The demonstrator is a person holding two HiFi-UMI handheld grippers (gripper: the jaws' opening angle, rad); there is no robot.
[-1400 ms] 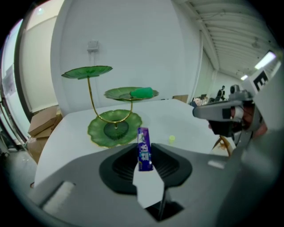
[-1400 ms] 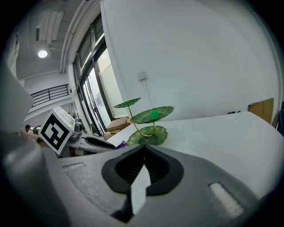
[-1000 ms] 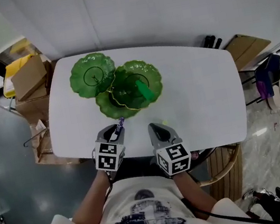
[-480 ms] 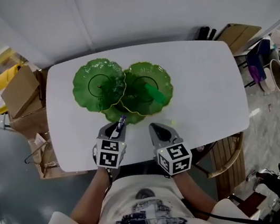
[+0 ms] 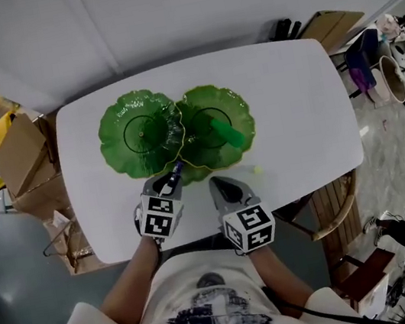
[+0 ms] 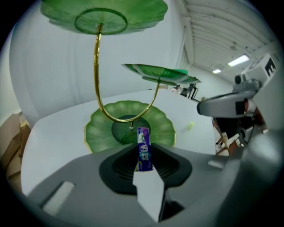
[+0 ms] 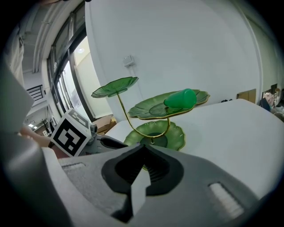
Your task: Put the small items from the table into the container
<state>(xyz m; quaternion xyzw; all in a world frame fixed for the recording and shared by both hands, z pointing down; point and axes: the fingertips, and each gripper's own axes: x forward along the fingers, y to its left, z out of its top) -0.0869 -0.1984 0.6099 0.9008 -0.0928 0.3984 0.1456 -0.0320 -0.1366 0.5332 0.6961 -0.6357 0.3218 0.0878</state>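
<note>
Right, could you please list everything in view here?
table: one, white, centre.
stand: one, three green plates on gold wire, on the table.
green item: one, green, on the stand's right plate.
small item: one, yellow-green, on the table beside the stand.
packet: one, purple, in the left gripper.
boxes: several, brown, on the floor left of the table.
chair: one, brown, at the table's near right.
left gripper: one, grey, shut on the packet.
right gripper: one, grey, shut, empty.

No readable text; white print on purple packet (image 6: 143,150) too blurred.
</note>
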